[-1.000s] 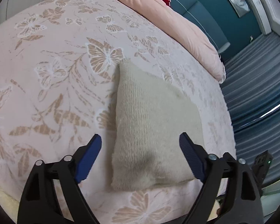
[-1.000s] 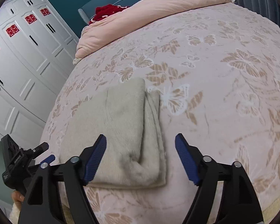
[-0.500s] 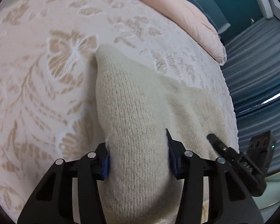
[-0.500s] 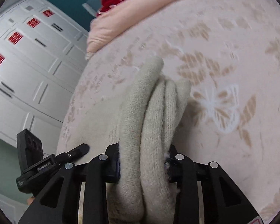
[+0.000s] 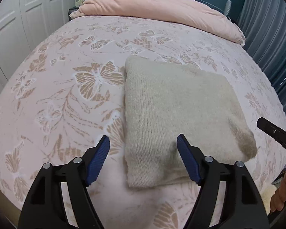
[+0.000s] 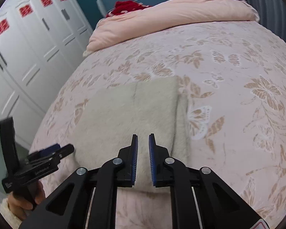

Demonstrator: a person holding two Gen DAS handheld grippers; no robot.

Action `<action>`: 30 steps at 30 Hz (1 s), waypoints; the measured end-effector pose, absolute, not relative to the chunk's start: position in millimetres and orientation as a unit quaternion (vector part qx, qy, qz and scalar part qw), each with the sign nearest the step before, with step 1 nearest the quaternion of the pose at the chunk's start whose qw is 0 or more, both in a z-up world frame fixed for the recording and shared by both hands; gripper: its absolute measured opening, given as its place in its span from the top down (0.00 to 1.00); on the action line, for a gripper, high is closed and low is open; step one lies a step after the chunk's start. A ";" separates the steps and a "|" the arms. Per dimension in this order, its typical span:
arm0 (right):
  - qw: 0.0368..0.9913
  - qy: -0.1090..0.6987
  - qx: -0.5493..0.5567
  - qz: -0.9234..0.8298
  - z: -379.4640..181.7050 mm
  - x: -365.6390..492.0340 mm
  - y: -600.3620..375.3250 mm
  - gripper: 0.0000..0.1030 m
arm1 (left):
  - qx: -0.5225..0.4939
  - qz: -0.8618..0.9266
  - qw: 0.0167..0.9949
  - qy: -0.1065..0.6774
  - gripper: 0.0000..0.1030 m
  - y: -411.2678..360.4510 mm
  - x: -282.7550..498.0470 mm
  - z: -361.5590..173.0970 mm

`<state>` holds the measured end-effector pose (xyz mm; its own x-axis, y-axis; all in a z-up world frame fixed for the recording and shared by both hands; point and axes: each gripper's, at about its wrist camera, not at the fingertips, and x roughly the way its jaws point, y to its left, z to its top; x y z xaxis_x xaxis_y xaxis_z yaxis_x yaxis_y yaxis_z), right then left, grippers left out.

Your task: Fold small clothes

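BEDROOM — White wardrobe doors [image 6: 28, 61] line the far left, w/ red paper cutouts [image 6: 24, 10] on the upper panels. Next to them, a bed under a pink butterfly-print bedspread [image 5: 66, 99] fills both views. The left gripper [image 5: 143, 158] hangs just above the spread at the near edge, blue pads [image 5: 97, 160] spread wide, nothing between them; its left pad is over bare bedspread, its right over the near part of the garment.

Center: the beige knit garment [image 5: 171, 110], the task's item, lies folded into a thick, roughly square bundle on the bedspread, approx. mid-bed toward the near edge. Layered edges show along its right side in the right wrist view.

Right of center, the right gripper [image 6: 143, 160] sits low over the bundle's near edge, pads drawn nearly together w/ a narrow gap, pinching nothing visible. A folded pink duvet [image 5: 162, 9] and something red [image 6: 127, 6] lie at the bed's head; blue curtains [image 5: 272, 38] at far right.

Judgement: the fold looks about complete. To finish well: press the top flat, square the stacked right edges so no layer sticks out, and avoid snagging the loose knit w/ the pads — lift clear, don't drag.
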<state>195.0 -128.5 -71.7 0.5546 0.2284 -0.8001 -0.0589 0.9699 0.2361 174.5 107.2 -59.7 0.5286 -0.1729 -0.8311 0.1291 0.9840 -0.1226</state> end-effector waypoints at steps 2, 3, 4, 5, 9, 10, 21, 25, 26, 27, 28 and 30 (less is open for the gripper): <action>0.853 0.517 0.050 0.048 -112.4 203.5 -124.5 0.98 | 0.006 -0.067 0.868 0.491 0.23 98.4 170.1 -70.4; 0.850 0.520 0.068 0.045 -123.8 201.6 -129.5 1.00 | 0.022 -0.057 0.859 0.508 0.23 94.5 170.2 -79.3; 0.854 0.511 0.089 0.044 -119.4 193.8 -134.6 1.00 | 0.028 -0.053 0.850 0.523 0.23 92.0 172.8 -86.7; 0.855 0.507 0.104 0.044 -110.8 190.0 -136.7 1.00 | 0.025 -0.052 0.844 0.533 0.24 92.0 171.7 -90.1; 0.866 0.484 0.116 0.039 -75.7 166.3 -134.6 0.96 | 0.012 -0.047 0.854 0.518 0.23 94.6 153.7 -76.8; 0.871 0.479 0.107 0.031 -69.8 159.2 -132.5 0.94 | 0.015 -0.046 0.857 0.513 0.21 93.1 148.9 -72.8; 0.893 0.441 0.058 -0.062 -52.1 87.8 -122.1 0.42 | 0.062 -0.028 0.883 0.464 0.09 63.8 90.7 -46.7; 0.894 0.438 0.066 -0.065 -48.7 76.3 -123.8 0.39 | 0.031 -0.036 0.888 0.458 0.09 61.5 74.3 -41.2; 0.894 0.439 0.069 -0.061 -48.3 75.3 -124.2 0.38 | 0.026 -0.034 0.889 0.456 0.09 60.8 71.4 -40.5; 0.894 0.439 0.071 -0.060 -47.1 73.4 -124.2 0.38 | 0.024 -0.030 0.889 0.456 0.09 60.3 69.0 -40.0; 0.895 0.437 0.071 -0.058 -45.7 71.5 -123.5 0.38 | 0.024 -0.026 0.890 0.454 0.09 59.5 66.6 -39.1; 0.897 0.435 0.067 -0.049 -43.2 68.7 -120.4 0.36 | 0.033 -0.022 0.893 0.448 0.09 56.0 61.4 -37.2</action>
<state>68.7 -120.4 -43.2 0.6174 -0.0302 -0.7861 0.1469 0.9861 0.0776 61.4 56.0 -37.2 0.5975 -0.0105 -0.8018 0.0695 0.9968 0.0387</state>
